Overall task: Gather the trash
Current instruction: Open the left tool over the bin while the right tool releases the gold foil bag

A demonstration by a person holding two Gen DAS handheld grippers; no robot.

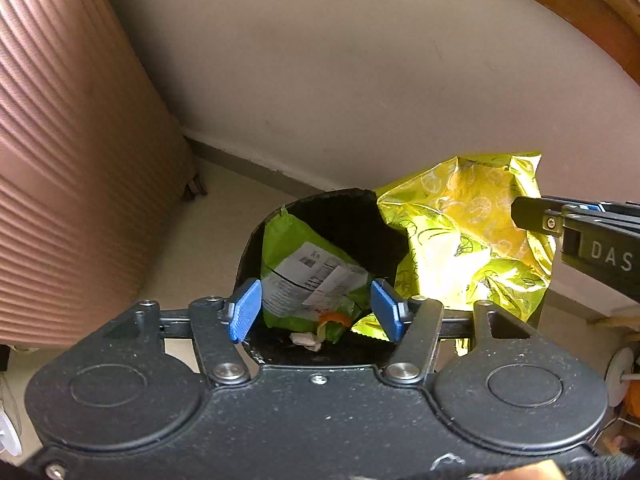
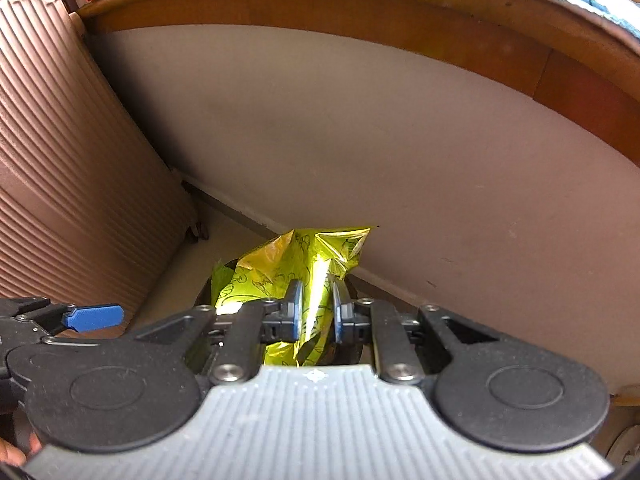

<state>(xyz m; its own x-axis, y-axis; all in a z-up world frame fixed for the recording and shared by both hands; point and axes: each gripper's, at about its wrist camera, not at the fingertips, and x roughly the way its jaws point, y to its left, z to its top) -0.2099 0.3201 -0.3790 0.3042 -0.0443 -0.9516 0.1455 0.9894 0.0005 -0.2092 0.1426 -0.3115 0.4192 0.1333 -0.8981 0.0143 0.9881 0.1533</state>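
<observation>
A black bin (image 1: 344,208) stands on the floor by the wall, with a green wrapper (image 1: 304,276) and small scraps inside. My left gripper (image 1: 316,310) hangs open right above its mouth, nothing between the blue pads. A crumpled yellow-green foil bag (image 1: 464,232) hovers over the bin's right rim, pinched by my right gripper (image 1: 520,212), which comes in from the right. In the right wrist view the right gripper (image 2: 316,308) is shut on the foil bag (image 2: 296,264); the bin (image 2: 202,296) is mostly hidden behind it. A blue fingertip (image 2: 94,317) of the left gripper shows at the left.
A pink ribbed suitcase (image 1: 68,168) stands upright on the left, its wheels (image 1: 196,186) near the wall's baseboard. A wooden furniture edge (image 2: 360,24) runs overhead. White and orange clutter (image 1: 624,380) lies on the floor at the far right.
</observation>
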